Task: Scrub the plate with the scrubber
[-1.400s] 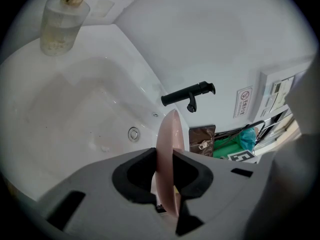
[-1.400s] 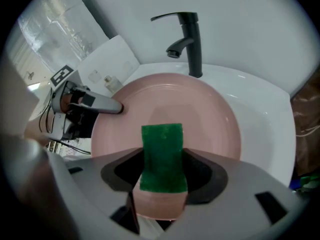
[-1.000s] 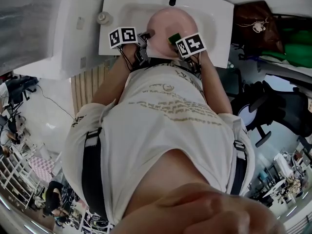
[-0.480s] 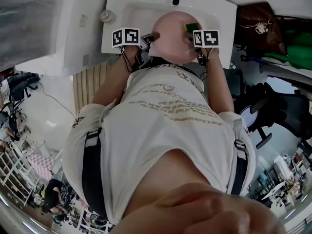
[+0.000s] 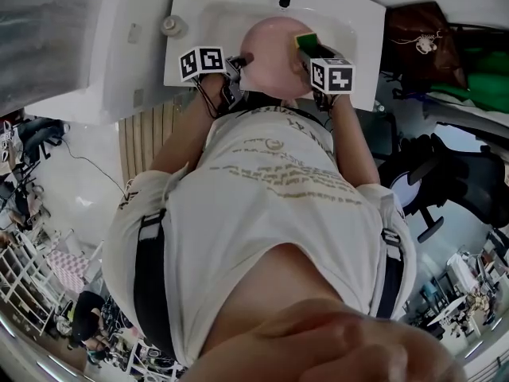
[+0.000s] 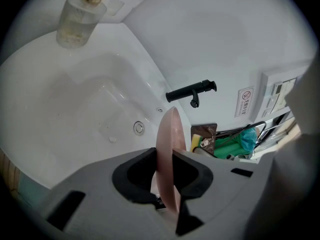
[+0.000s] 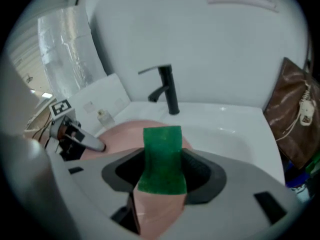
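Where the person (image 5: 270,197) stands: close against the front edge of the sink (image 5: 187,22), in a pale printed shirt with dark straps, with both forearms reaching forward over it.
Left side: the left gripper (image 6: 167,179) has its jaws set narrow and clamped on the rim of the plate (image 6: 169,129). In the head view it sits at the plate's left edge.
Right side: the right gripper (image 7: 161,174) has its jaws closed on the scrubber (image 7: 162,151), which projects forward from them.
Plate, appearance: round, pale pink, smooth and plain. No marks can be made out on it.
Plate, position: held over the basin, between the two grippers. It appears edge-on and upright in the left gripper view.
Scrubber, detail: a flat rectangular pad with a green abrasive face. It lies over the far right part of the plate.
Basin: white and glossy, with rounded corners and a small round metal fitting (image 6: 139,128) in its wall.
Far rim: a black faucet (image 7: 167,89) stands at the centre.
Far left corner: a clear bottle (image 6: 80,16) with a gold cap stands on the sink deck.
Behind: a white wall (image 6: 210,29) carries a small sign (image 6: 245,101). Its print is too small to read.
Right of sink: a brown bag (image 7: 295,119) stands beside a green bundle (image 5: 477,70).
Room: a black chair (image 5: 429,189) stands to the person's right on a pale floor (image 5: 79,189).
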The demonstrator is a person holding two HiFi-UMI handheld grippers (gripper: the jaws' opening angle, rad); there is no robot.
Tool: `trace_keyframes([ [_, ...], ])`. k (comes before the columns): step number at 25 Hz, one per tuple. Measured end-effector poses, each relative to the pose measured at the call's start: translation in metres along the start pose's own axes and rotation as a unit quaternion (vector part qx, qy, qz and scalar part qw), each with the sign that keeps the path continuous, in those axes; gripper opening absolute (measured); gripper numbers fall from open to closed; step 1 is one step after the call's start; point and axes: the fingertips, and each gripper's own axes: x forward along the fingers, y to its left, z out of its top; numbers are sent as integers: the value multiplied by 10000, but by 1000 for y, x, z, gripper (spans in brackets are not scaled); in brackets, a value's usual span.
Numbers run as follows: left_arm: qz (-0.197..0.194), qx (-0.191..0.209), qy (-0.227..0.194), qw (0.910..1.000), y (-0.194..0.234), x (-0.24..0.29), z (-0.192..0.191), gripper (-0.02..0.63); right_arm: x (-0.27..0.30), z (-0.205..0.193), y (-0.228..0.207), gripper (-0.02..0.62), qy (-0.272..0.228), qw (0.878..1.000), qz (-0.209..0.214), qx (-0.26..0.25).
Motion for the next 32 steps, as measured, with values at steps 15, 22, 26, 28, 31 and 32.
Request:
trace_keyframes([
  [15,475,-818,-131,9954,42,13,8,72,-102,84,27,218,-3238,9455,272,198],
  [22,733,-1449,-208,9865,61,25,12,77,-105,75,21,209,-3170,9483,37,131],
  [26,817,-1853,-274,9789,70,36,14,89,-104,70,13,209,-3096,9506,-78,228],
  [28,823,-2035,-274,9752,73,42,14,101,-103,67,10,209,-3035,9523,-112,299],
  [31,796,-1978,-248,9767,71,47,16,101,-101,63,5,209,-2926,9549,-97,506],
  [32,773,-1889,-219,9787,69,48,17,101,-100,62,3,209,-2909,9550,-96,561],
])
